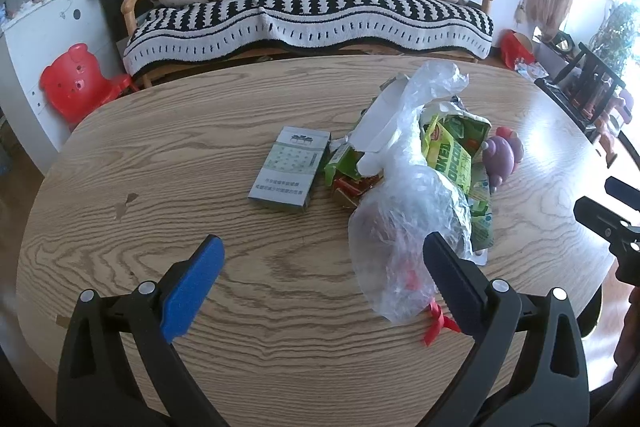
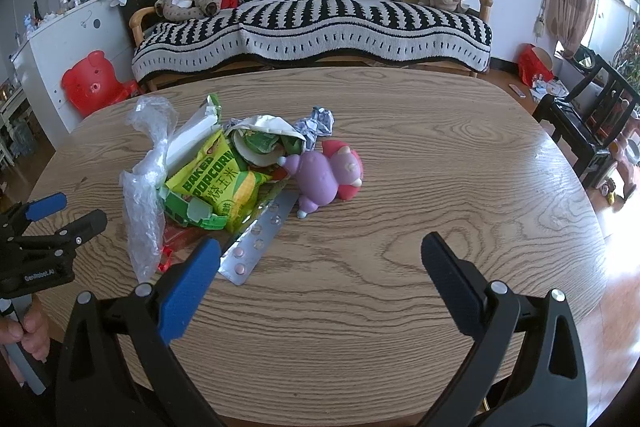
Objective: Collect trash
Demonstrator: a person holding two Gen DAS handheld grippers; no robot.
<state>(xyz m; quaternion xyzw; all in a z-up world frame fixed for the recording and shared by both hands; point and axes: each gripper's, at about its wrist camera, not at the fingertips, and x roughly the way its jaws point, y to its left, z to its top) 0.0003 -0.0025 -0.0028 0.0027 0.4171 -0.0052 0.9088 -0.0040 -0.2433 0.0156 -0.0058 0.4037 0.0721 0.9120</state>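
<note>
Trash: a pile in the middle of the table (image 2: 400, 307).
Popcorn bag (image 2: 224, 183): says "BAKED POPCORN".
Grey box (image 1: 290, 171): beside the pile; writing too small.
Left gripper (image 1: 324, 267): jaws apart, holding nothing.
Right gripper (image 2: 320, 263): jaws apart, holding nothing.

Light: bright daylight from the right, through the window (image 1: 616, 7)
Glare: sheen on the tabletop (image 2: 560, 163) at its right side; window blown out
Shadows: soft, faint
Focus: centre sharp
Edges: strong fisheye bending, dark corner vignette, slight blur at the rim
</note>
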